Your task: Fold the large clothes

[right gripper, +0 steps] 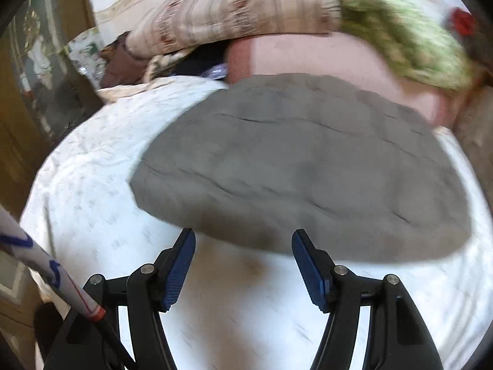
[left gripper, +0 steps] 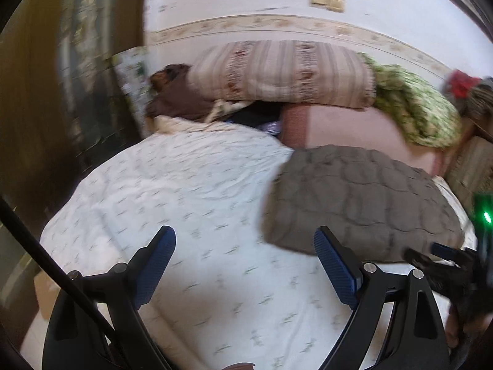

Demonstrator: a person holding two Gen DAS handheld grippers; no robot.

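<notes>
The bed (left gripper: 191, 191) is big and white. A folded gray cloth (right gripper: 295, 166) lies on it, nearer the right side. The left gripper (left gripper: 245, 265) and the right gripper (right gripper: 243, 265) are both wide open and hold nothing. A grab at only the top layer could pull the fold apart.

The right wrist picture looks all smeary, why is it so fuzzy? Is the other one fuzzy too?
Right wrist view: motion blur smears the gray garment and green blanket; the open right gripper stays sharp. Left wrist view: milder blur, garment creases readable; fisheye bends the wall border.
</notes>
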